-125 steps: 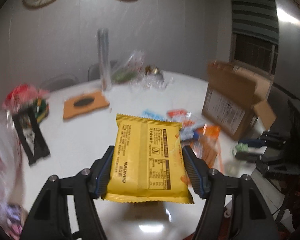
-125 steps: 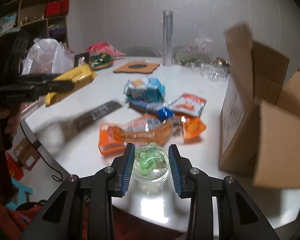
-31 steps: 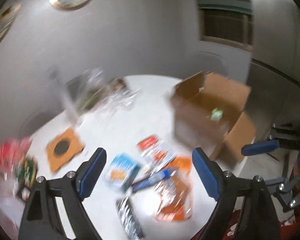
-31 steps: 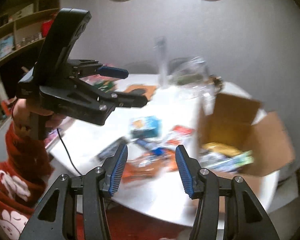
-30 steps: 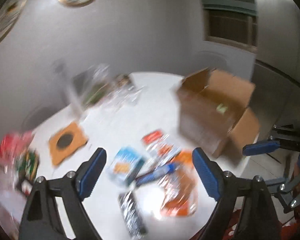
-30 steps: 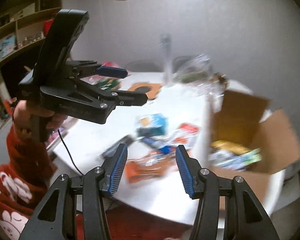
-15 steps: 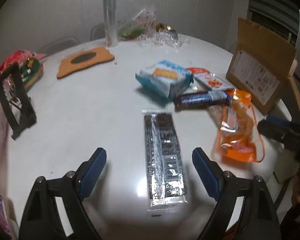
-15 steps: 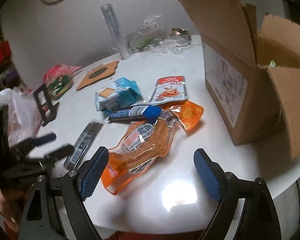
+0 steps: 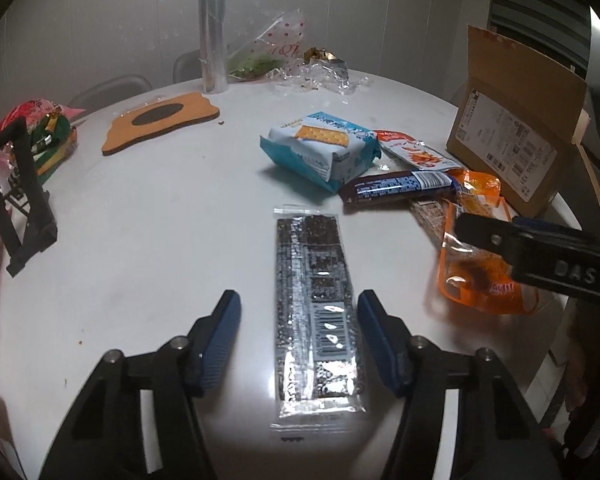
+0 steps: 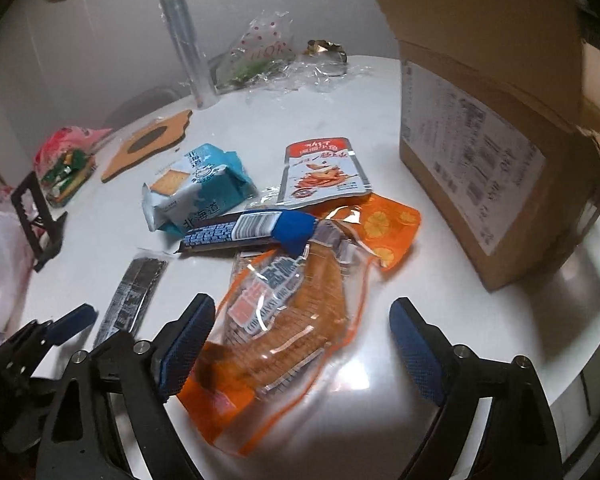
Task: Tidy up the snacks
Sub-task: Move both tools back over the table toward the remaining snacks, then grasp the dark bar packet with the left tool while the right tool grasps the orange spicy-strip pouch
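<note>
A long dark snack bar in clear wrap (image 9: 316, 280) lies lengthwise on the white table (image 9: 140, 220). My left gripper (image 9: 298, 316) straddles its near half, jaws closing; the left pad still stands off it. My right gripper (image 10: 302, 312) sits low over the big orange pack (image 10: 292, 320), jaws opening, pads not pressing on it. Its black finger crosses the orange pack (image 9: 484, 280) in the left wrist view. Beyond lie a blue cracker pack (image 10: 196, 192), a dark blue bar (image 10: 244, 232), a red-and-white pouch (image 10: 324, 172) and a small orange pouch (image 10: 388, 224).
An open cardboard box (image 10: 480, 168) stands at the table's right edge. A black stand (image 9: 16, 200), a brown mat (image 9: 160, 120), a clear tube (image 9: 214, 28) and crumpled plastic bags (image 9: 284, 56) sit to the left and at the back.
Both grippers have come down from high above to just over the table. The left jaws have narrowed around the dark bar; the right jaws have widened over the orange pack.
</note>
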